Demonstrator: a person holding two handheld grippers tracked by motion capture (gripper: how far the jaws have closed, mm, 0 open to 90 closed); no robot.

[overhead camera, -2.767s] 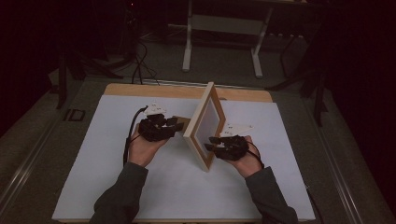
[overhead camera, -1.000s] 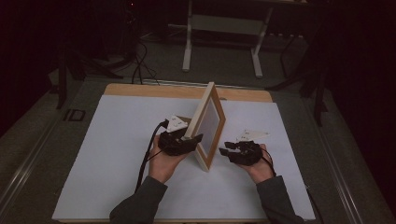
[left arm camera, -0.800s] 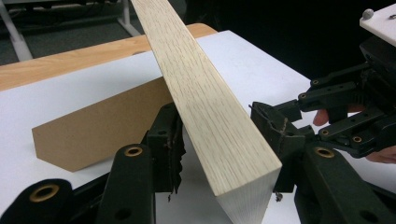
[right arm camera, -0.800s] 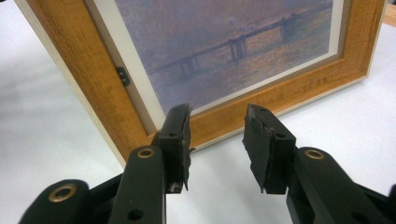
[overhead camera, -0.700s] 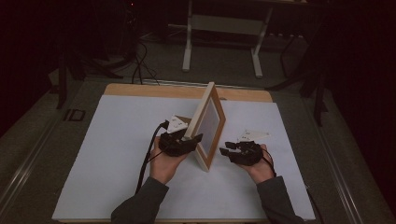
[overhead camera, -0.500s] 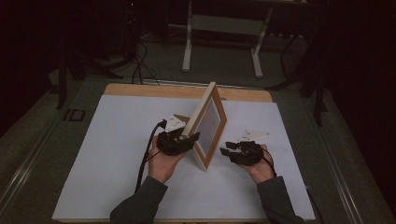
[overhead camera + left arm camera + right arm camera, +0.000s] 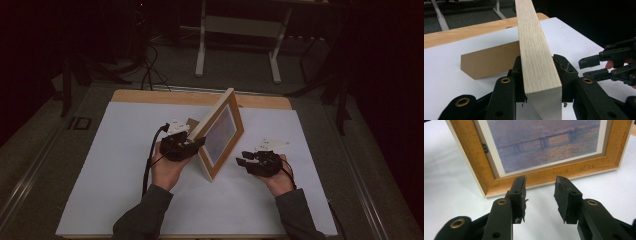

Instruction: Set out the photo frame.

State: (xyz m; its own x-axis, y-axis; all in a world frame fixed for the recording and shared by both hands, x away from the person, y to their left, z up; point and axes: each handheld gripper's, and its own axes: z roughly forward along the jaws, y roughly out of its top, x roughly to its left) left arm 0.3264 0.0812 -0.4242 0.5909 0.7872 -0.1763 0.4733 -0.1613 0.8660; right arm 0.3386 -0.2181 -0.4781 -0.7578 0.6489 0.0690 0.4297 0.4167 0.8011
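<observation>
A wooden picture frame (image 7: 220,135) with a purple bridge print stands tilted back on its brown easel stand (image 7: 489,60) in the middle of the white table sheet. My left gripper (image 7: 196,145) is shut on the frame's pale side edge (image 7: 536,60), one jaw on each face. To the right of the frame my right gripper (image 7: 242,161) stands open, its jaws a little short of the frame's lower bar (image 7: 554,173) and holding nothing. That right gripper (image 7: 591,67) also appears at the right of the left gripper view.
The white sheet (image 7: 125,195) covers a wooden tabletop (image 7: 165,96) whose far strip is bare. Beyond the table stand a white metal stand (image 7: 237,35), cables (image 7: 147,65) on the floor and dark stands on either side.
Since 2.8 s ago both hands have drawn nearer to the person. The left gripper has come in against the frame's edge and shut on it. The right gripper has drifted slightly away from the frame.
</observation>
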